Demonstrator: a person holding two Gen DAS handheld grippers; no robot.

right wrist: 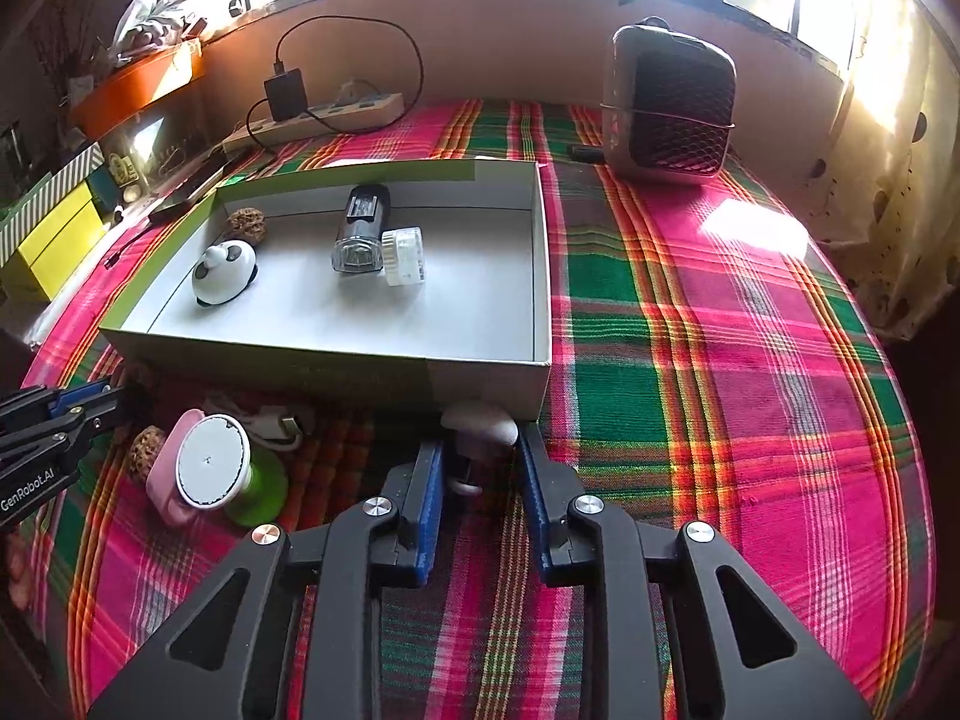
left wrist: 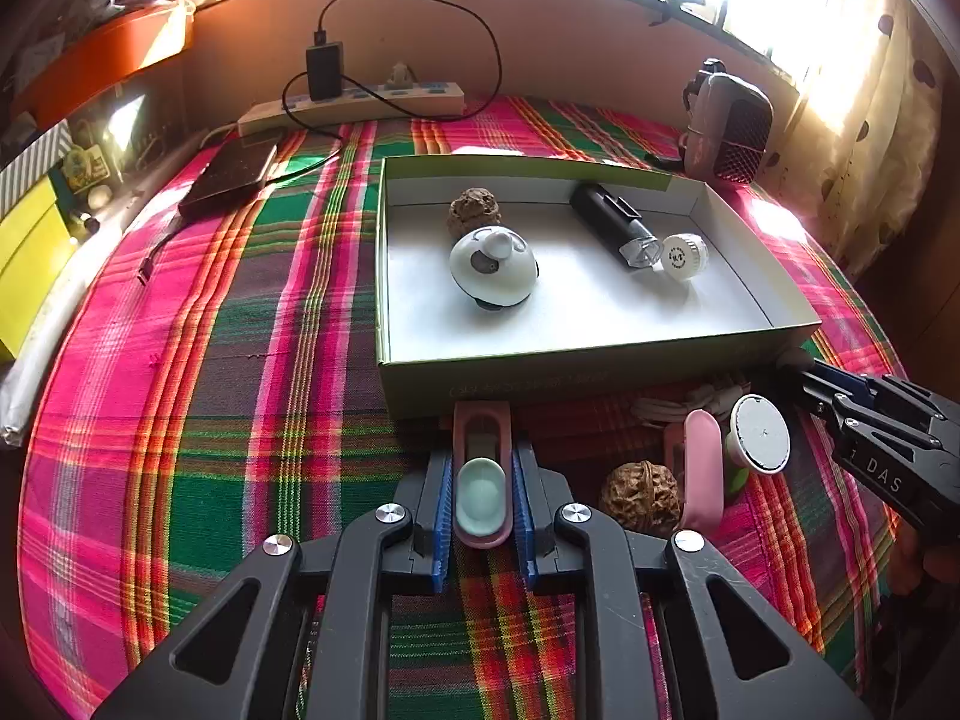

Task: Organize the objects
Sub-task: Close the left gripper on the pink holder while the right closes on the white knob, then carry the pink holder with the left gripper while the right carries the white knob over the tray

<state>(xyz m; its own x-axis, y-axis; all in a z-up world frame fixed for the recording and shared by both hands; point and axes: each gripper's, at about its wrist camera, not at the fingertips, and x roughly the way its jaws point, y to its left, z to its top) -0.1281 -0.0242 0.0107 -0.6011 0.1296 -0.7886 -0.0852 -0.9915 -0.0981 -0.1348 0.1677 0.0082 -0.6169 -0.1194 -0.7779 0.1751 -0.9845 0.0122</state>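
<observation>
The left gripper [left wrist: 483,480] was clamped on a pink case [left wrist: 482,474] with a mint oval, lying on the plaid cloth [left wrist: 240,420] just before the box [left wrist: 414,384]. The right gripper [right wrist: 480,468] seemed closed on a white object [right wrist: 480,426], its shape unclear, touching the box's near wall.

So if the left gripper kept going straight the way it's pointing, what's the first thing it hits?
Probably the near wall of the open box. The left gripper is shut on the pink case, whose far end looks almost against it.
</observation>
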